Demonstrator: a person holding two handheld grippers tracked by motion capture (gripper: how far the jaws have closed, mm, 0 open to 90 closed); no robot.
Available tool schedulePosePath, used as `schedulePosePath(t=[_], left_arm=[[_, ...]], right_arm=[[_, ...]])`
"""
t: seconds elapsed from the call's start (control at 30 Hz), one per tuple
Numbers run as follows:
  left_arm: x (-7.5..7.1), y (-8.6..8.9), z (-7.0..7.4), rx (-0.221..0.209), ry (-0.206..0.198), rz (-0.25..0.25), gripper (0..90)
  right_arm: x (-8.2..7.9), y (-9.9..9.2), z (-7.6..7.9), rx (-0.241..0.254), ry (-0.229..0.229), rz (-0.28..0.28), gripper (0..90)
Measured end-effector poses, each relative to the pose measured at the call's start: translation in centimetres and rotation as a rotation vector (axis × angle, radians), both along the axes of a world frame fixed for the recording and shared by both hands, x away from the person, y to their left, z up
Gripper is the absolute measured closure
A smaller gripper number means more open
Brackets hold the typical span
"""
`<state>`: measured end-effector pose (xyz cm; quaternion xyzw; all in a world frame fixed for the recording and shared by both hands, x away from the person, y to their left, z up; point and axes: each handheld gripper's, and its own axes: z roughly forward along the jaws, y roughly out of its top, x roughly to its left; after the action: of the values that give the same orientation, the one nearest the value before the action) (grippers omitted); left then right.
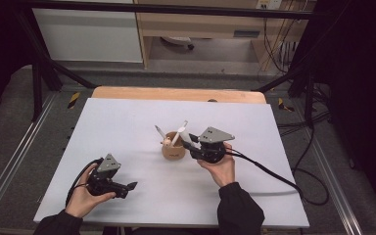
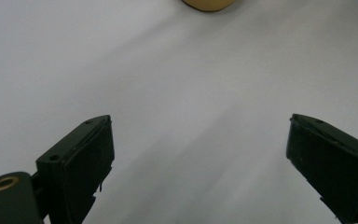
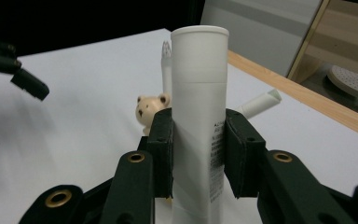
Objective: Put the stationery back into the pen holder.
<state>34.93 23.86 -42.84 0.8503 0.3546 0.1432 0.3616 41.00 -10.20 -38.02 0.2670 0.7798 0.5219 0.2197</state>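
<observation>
Jaws of the right gripper [image 3: 199, 154] are clamped on a white tube [image 3: 199, 93], which is held upright between the pads, its flat cap uppermost. In the high view the right gripper [image 1: 194, 140] is seen just beside a small tan cup [image 1: 173, 151] near the middle of the white table [image 1: 127, 122]; white sticks [image 1: 179, 133] and a small bear-headed item [image 1: 166, 142] are seen poking out of the cup. The left gripper [image 1: 131, 186] is held low over the near left part of the table, well apart from the cup, with its jaws spread wide and nothing between them; bare table surface is seen between its pads [image 2: 91, 163].
</observation>
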Motion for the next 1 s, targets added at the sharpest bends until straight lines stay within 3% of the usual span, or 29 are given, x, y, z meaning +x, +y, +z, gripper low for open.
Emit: schedulePosePath(t=[0.33,0.7,1.0], left_arm=[[0.0,0.6,-0.8,-0.02,0.011,0.022,7.7],[0.0,0.7,-1.0,-0.023,0.008,0.026,7.8],[0.0,0.7,-0.9,-0.025,0.006,0.026,7.8]], right_arm=[[2.1,1.9,-0.5,0.128,0.013,-0.049,66.6],[3.5,3.0,-2.4,0.176,0.05,-0.064,66.6],[4.1,3.6,-4.0,0.174,0.086,-0.065,66.6]])
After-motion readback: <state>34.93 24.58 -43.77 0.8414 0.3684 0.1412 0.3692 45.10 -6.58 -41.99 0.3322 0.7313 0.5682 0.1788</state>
